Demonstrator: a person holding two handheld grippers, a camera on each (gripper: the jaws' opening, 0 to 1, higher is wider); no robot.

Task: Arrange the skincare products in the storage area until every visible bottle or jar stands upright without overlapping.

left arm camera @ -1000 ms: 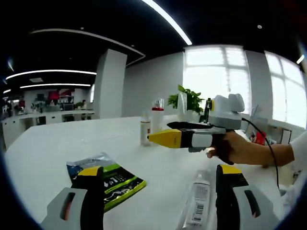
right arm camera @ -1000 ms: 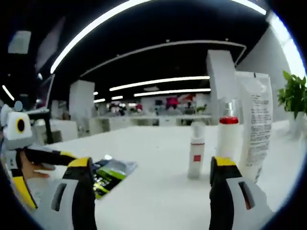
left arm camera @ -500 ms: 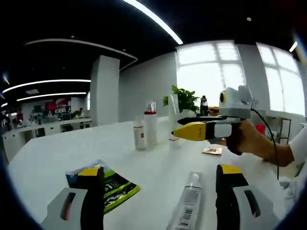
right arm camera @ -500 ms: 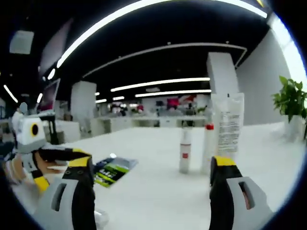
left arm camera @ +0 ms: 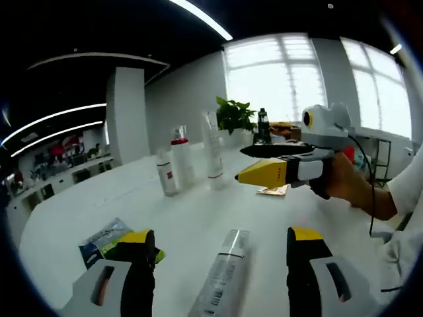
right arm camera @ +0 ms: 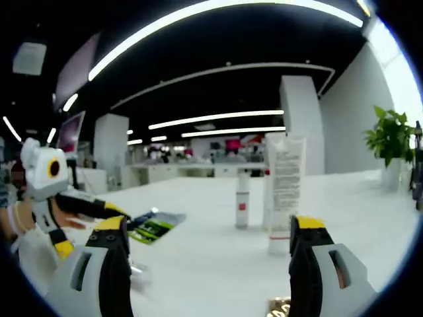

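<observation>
One clear bottle [left arm camera: 221, 277] with a barcode label lies flat between the wide-apart jaws of the left gripper [left arm camera: 221, 264], while the right gripper [right arm camera: 208, 254] gapes empty before an upright white tube [right arm camera: 284, 191].

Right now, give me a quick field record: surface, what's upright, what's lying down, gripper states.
surface: white table
upright: small white bottle with red label; red-capped white bottle; tall white tube
lying: clear bottle with barcode label, between the left gripper's jaws; green-and-black sachet, flat
left gripper: open, empty
right gripper: open, empty
</observation>
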